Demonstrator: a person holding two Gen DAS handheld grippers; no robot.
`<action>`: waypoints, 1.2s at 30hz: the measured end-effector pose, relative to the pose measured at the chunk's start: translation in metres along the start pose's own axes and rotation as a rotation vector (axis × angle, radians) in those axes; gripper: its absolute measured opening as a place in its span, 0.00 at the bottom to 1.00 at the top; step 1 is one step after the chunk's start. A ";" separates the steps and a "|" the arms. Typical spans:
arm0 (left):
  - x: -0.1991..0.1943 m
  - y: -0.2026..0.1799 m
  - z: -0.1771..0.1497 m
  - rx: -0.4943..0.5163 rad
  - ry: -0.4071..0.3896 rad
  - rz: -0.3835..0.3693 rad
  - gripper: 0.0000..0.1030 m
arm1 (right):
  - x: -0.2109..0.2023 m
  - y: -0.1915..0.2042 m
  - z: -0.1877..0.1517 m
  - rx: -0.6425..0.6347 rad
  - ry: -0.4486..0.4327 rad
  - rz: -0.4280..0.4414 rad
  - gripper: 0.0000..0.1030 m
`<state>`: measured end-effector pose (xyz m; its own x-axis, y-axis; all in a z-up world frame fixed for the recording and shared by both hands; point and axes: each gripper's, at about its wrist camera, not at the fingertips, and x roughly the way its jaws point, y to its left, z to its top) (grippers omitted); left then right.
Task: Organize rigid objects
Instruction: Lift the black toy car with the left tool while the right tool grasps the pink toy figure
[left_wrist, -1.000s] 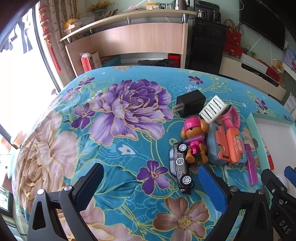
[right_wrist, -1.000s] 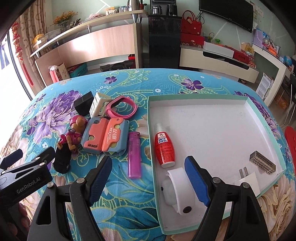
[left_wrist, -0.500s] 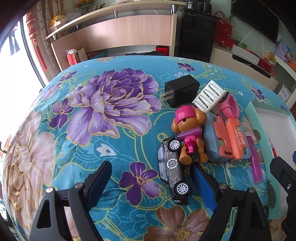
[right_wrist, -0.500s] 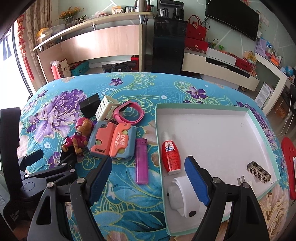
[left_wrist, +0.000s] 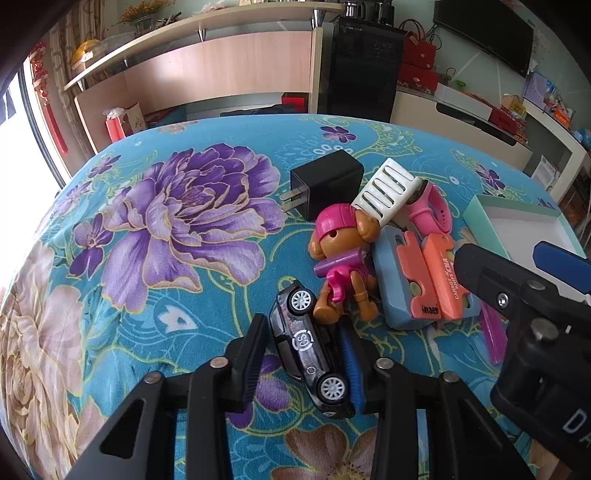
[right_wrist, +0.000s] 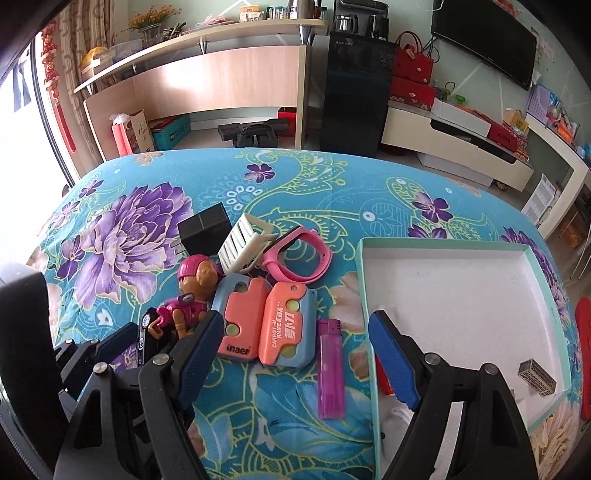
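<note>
Left gripper (left_wrist: 304, 360), low centre of frame, jaws just closing narrow around black toy car (left_wrist: 310, 345), pads at its sides. Right gripper (right_wrist: 295, 354) wide, holding nothing, above purple lighter (right_wrist: 330, 369). Teal tray (right_wrist: 369, 332) at right, on floral surface (left_wrist: 166, 314).

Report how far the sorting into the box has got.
Done: a small grey block lies in the mint box, with other items mostly hidden. In hand: the left gripper, jaws just closing, clamps the black toy car. Left on the cloth: pup figure, black charger, pink band, purple lighter. Right gripper open.
</note>
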<state>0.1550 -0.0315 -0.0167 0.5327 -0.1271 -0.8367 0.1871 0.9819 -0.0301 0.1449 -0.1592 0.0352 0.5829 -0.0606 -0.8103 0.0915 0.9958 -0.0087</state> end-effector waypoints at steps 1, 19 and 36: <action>0.000 -0.001 0.000 0.004 -0.001 0.002 0.35 | 0.002 -0.001 -0.001 0.002 -0.002 0.004 0.79; -0.008 0.027 -0.005 -0.111 -0.009 0.063 0.35 | 0.006 -0.020 -0.008 0.070 0.007 0.016 0.79; -0.018 0.079 -0.013 -0.301 -0.017 0.163 0.35 | 0.012 0.035 -0.010 -0.065 -0.017 0.163 0.72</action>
<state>0.1496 0.0502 -0.0114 0.5494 0.0351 -0.8348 -0.1523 0.9866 -0.0588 0.1469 -0.1243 0.0195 0.5990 0.1017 -0.7943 -0.0579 0.9948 0.0837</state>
